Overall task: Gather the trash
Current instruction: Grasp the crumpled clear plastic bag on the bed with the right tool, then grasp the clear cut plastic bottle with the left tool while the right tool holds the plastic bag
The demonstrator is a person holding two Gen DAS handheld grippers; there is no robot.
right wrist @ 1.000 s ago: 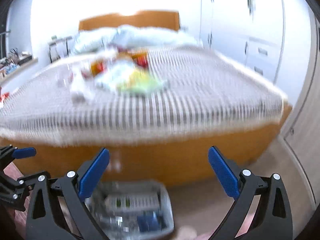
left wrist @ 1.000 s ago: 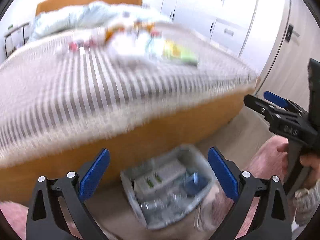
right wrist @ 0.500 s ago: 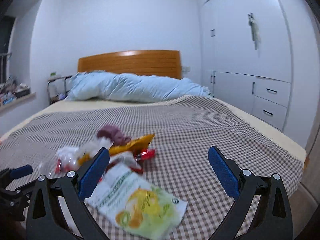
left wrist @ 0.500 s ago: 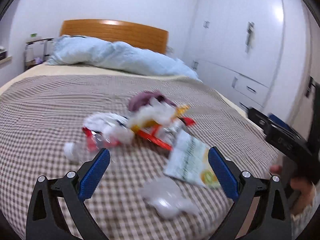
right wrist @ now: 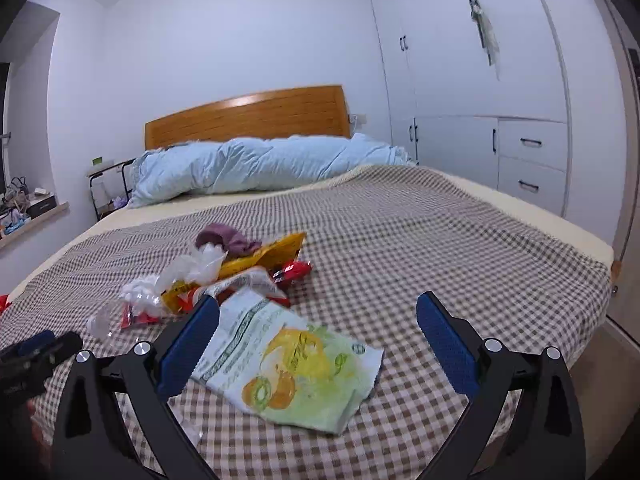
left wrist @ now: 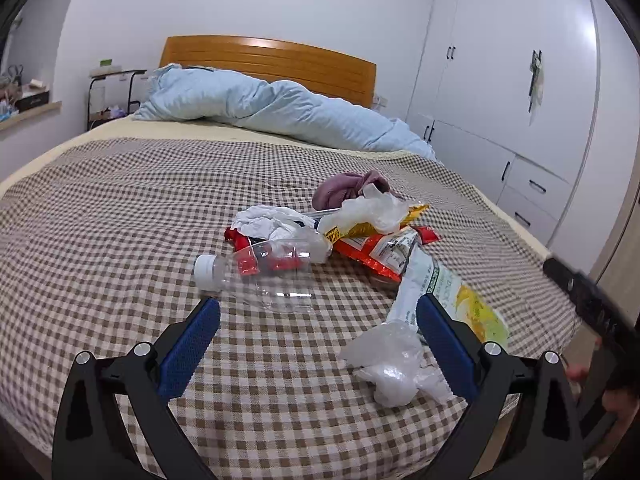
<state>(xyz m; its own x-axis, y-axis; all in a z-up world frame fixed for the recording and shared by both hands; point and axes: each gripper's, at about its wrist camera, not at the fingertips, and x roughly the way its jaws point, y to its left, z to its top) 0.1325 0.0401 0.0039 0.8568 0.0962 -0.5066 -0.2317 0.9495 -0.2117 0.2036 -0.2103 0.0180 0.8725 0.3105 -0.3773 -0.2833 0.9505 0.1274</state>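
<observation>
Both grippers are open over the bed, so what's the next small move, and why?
Probably ease the right gripper down onto the green fruit-print wrapper: it lies flat between the open jaws, nearest the bed edge, apart from the pile. The left gripper is empty too.

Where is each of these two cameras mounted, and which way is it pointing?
Left wrist: on the open left gripper, facing the bed; bottle ahead, right gripper and fingers at right edge.
Right wrist: on the open right gripper, over the fruit wrapper; left gripper at left edge.
Shared: wrapper, trash pile, headboard.
</observation>
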